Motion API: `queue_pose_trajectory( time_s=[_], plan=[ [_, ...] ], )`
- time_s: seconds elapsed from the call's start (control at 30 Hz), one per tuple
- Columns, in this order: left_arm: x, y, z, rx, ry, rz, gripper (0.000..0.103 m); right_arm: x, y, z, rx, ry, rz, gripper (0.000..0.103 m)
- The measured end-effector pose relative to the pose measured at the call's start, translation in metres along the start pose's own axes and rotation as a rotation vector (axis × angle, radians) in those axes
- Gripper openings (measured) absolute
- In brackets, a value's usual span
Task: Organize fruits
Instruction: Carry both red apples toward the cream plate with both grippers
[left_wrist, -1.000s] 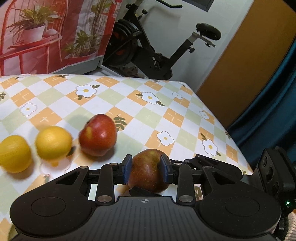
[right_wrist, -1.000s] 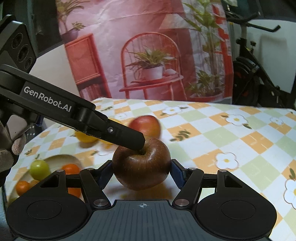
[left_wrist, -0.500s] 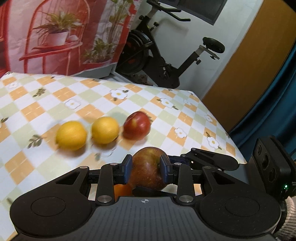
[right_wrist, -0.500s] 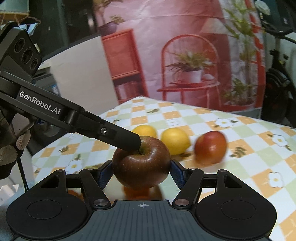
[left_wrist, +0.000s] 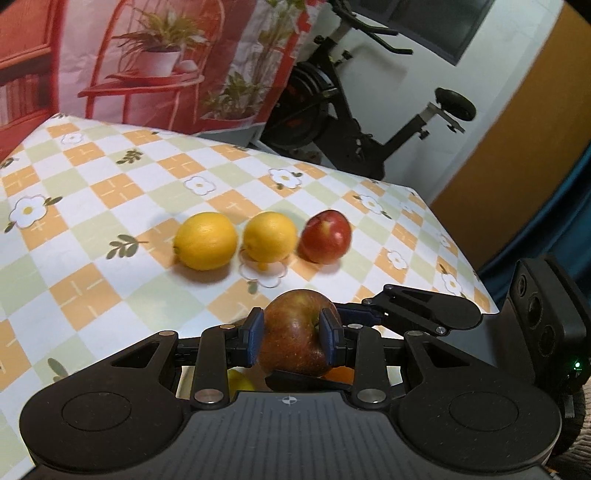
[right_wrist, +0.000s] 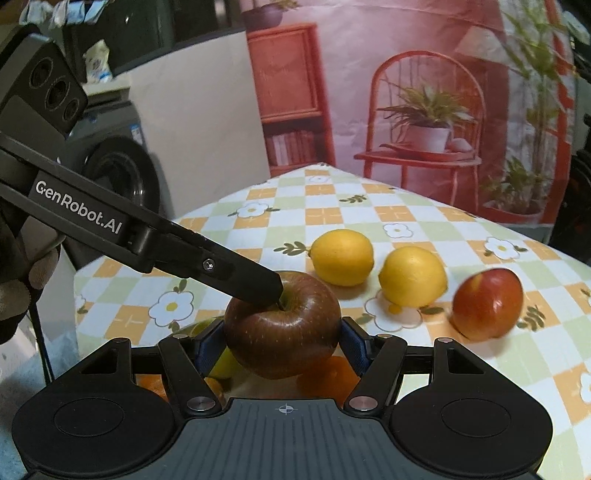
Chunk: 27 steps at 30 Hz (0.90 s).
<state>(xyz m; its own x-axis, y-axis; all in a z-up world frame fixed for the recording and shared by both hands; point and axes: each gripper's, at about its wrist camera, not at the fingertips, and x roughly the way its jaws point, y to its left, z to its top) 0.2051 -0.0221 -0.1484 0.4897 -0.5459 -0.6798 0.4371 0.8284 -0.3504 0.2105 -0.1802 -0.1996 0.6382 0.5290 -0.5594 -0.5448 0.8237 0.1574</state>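
A dark red apple (left_wrist: 293, 332) (right_wrist: 282, 328) is held off the table by both grippers at once. My left gripper (left_wrist: 291, 334) is shut on it top to bottom; one finger (right_wrist: 221, 269) presses into its stem dimple. My right gripper (right_wrist: 282, 343) is shut on its sides. On the checked tablecloth behind lie two lemons (left_wrist: 205, 245) (left_wrist: 269, 236) and a brighter red apple (left_wrist: 325, 236) in a row; they also show in the right wrist view (right_wrist: 341, 256) (right_wrist: 412, 277) (right_wrist: 487, 304). Small orange and green fruits (right_wrist: 327, 374) lie below the held apple, mostly hidden.
The table's right edge (left_wrist: 450, 229) drops off near an exercise bike (left_wrist: 354, 125). A washing machine (right_wrist: 118, 173) stands past the table's left end. A red printed backdrop (right_wrist: 424, 92) hangs behind the table.
Both grippers have swung together with the dark apple still held. The row of lemons and red apple has shifted right in the left wrist view and looks farther away.
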Motion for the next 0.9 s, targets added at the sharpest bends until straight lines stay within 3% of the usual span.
queue_pose_trajectory(
  time_s=[0.57, 0.77, 0.9],
  plan=[
    [0.004, 0.02, -0.005, -0.034, 0.017, -0.017, 0.035, 0.019, -0.004, 0.001, 0.015, 0.046, 0.023, 0.063],
    [0.01, 0.02, -0.005, -0.018, 0.036, 0.042, 0.034, 0.02, -0.003, 0.001, 0.016, 0.047, 0.007, 0.064],
    [0.011, 0.025, -0.007, -0.026, 0.045, 0.039, 0.034, 0.017, -0.006, -0.001, 0.032, 0.043, 0.008, 0.063]
  ],
)
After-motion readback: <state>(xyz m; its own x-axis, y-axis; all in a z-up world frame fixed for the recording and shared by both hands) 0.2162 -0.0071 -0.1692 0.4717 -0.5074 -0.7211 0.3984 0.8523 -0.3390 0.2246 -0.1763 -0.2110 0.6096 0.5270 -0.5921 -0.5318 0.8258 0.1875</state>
